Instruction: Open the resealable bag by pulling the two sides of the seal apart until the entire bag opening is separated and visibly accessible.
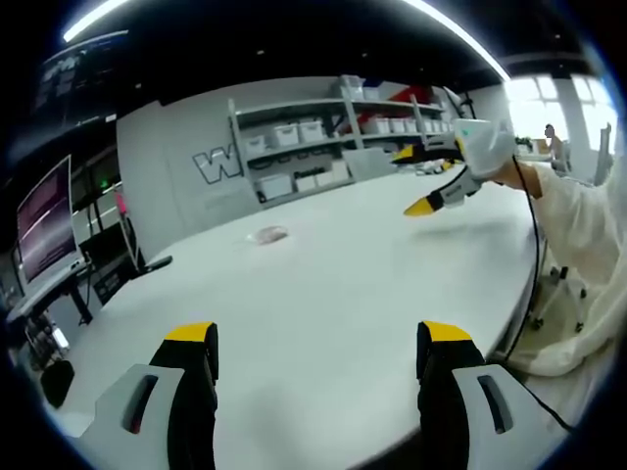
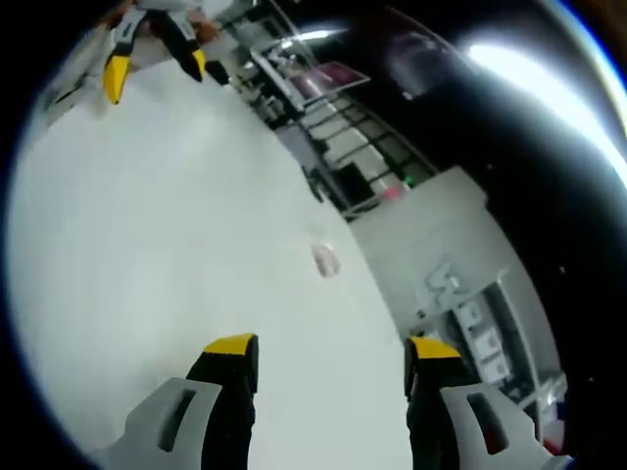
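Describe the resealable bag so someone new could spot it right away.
Start at the big white table. Toward its far side, before the storage shelves, one small, flat, clear pinkish bag lies alone. Nothing else rests near it, and neither tool touches it.

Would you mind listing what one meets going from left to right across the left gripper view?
Monitor → resealable bag on the white table → shelves of bins → right gripper → person's sleeve.
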Motion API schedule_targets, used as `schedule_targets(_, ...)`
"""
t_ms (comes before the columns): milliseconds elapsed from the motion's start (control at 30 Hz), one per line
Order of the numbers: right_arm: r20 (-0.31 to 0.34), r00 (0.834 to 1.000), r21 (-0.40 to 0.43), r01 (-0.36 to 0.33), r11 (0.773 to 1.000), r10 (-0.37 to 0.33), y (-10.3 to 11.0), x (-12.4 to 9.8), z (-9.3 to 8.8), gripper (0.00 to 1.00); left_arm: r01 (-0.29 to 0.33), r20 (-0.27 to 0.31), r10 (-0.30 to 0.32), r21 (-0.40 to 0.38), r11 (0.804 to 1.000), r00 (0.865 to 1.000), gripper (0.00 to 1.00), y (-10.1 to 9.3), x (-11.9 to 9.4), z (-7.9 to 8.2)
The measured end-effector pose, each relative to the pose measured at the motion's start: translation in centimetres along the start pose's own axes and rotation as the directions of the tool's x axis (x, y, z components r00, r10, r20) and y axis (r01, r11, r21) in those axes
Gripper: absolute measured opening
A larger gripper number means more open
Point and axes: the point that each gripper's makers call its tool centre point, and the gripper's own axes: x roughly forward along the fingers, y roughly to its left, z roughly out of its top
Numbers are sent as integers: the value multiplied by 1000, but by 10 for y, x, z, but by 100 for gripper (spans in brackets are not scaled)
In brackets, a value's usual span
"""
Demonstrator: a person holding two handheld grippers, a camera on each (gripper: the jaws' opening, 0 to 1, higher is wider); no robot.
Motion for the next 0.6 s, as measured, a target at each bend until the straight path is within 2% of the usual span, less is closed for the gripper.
schedule_targets(600, 4, 1000, -25, -17, 1000, 17, 4, 8, 6, 60, -1, 4, 1, 3, 1000, 1000, 83, 4, 2, 0)
